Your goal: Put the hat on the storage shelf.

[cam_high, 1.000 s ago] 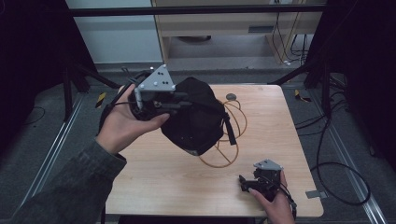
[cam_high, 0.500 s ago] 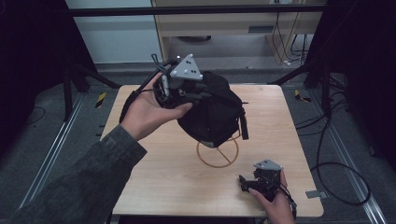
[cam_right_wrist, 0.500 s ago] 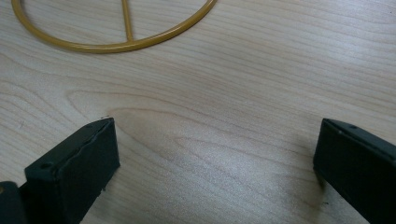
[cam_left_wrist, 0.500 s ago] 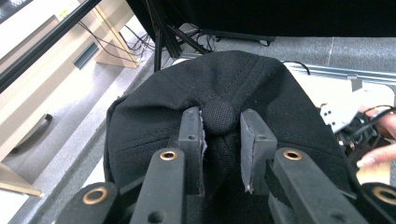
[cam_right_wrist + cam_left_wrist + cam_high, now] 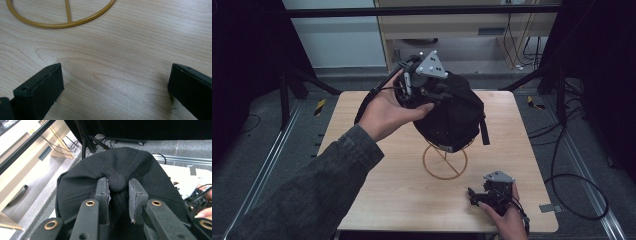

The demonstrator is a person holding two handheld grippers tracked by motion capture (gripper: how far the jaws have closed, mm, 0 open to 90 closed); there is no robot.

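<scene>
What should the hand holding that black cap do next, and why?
Probably lower the cap a little more. The left gripper pinches the cloth at the cap's top button, and the cap hangs above the gold wire stand, which looks meant to hold it. The right gripper rests open on the table.

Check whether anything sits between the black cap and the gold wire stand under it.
Nothing visible does. The black cap, gripped at its top button by the left gripper, hangs directly over the gold wire stand, whose ring base sits on bare table.
</scene>
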